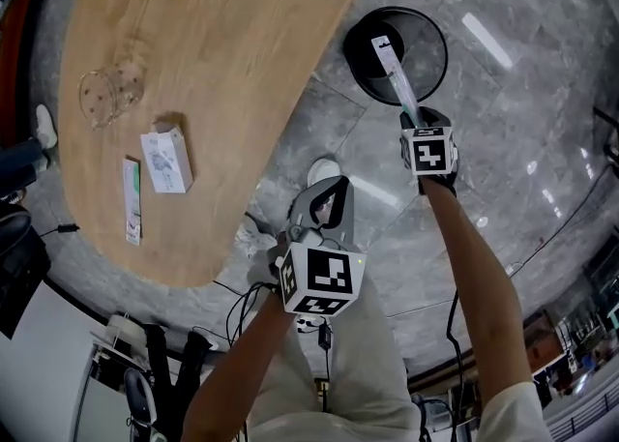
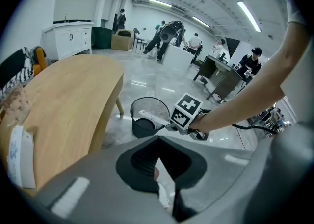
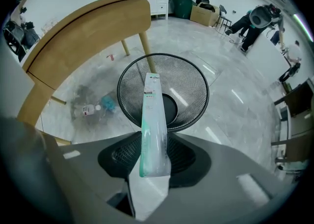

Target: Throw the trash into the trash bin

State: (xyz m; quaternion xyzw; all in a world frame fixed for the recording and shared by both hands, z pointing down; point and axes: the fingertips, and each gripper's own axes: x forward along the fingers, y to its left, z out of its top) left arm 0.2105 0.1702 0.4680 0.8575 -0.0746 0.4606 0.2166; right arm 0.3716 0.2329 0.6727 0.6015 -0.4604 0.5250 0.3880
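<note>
Package (image 1: 396, 68), long, clear and green, pinched at its lower end by right gripper (image 1: 417, 121), above black mesh trash bin (image 1: 432, 58), left gripper (image 1: 336, 187) jaws together, nothing held.

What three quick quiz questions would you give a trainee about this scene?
1. True or false: the right gripper is empty.
2. What stands below the long packet? A a chair; B the black mesh trash bin; C a sink.
3. Where does the small bottle lie?
Key: 1 false, its jaws are clamped on the packet. 2 B. 3 On the floor, near the legs of the wooden table.
</note>
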